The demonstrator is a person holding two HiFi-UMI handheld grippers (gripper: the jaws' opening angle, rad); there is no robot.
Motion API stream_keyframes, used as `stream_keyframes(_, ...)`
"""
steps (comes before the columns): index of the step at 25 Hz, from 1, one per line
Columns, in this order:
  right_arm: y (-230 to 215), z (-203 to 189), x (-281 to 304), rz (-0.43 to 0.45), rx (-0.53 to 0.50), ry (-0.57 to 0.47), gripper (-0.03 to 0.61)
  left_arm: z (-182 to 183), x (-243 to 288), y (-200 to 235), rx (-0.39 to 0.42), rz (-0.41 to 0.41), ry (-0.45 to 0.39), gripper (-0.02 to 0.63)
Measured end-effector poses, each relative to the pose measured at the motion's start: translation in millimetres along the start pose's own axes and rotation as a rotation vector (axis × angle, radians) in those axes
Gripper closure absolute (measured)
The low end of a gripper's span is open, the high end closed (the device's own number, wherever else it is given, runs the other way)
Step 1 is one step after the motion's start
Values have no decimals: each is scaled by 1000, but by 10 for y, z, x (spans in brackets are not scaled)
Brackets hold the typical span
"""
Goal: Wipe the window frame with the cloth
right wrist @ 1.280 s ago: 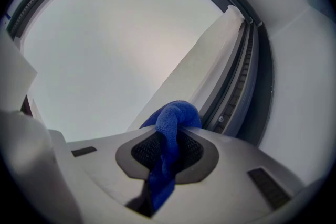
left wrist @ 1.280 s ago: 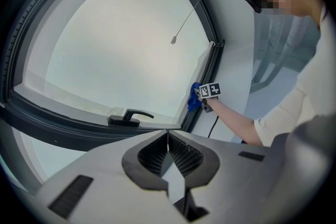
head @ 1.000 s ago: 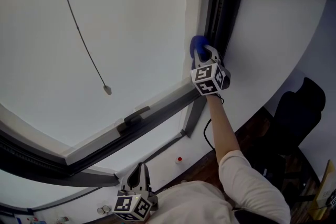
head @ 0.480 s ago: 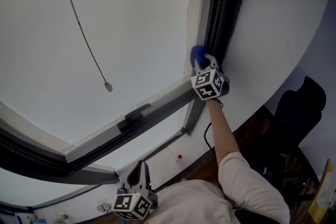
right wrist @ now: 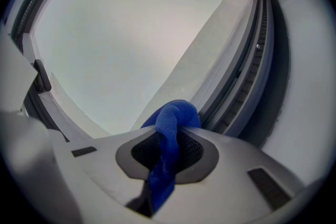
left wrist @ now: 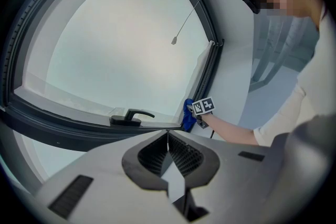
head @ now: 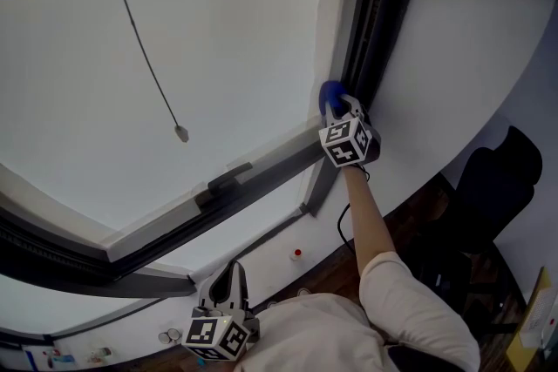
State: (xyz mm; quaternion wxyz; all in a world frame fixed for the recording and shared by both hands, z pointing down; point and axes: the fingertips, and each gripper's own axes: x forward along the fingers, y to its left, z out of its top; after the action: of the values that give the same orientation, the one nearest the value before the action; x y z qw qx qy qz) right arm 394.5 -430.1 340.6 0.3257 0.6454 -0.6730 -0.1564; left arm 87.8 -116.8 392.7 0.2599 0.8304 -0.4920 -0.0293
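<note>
Right gripper [head: 342, 111]: raised on an outstretched arm, jaws clamped on the blue cloth [right wrist: 172, 122].
Cloth: bunched out past the jaw tips, pressed to the window frame [head: 373, 22] just ahead of the gripper, at the dark upright channel.
Left gripper [left wrist: 168, 150]: held low, well apart from the frame, jaws pressed together with nothing between.
Window handle [left wrist: 129, 116]: on the lower rail, ahead of the left gripper.

Pale daylight, white room.
I am seeing the window [head: 200, 22] glowing overcast beside a white wall [head: 471, 30], a black office chair [head: 495, 183] standing on dark wooden floor [head: 417, 213] below.
</note>
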Motion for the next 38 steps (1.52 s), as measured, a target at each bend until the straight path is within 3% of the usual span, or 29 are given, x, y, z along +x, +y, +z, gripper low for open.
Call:
stream_keyframes(26, 773, -958, 270, 108, -46, 183, 520, -117, 29, -11, -8, 53, 38, 603)
stream_keyframes(29, 871, -1026, 312, 122, -10, 174, 520, -125, 31, -32, -6, 60, 34, 603)
stream_keyframes(33, 898, -1027, 348, 100, -82, 167, 520, -128, -11, -50, -6, 83, 27, 603)
stream_keyframes(38, 914, -1000, 384, 100, -64, 140, 520, -123, -89, -55, 3, 121, 3, 603)
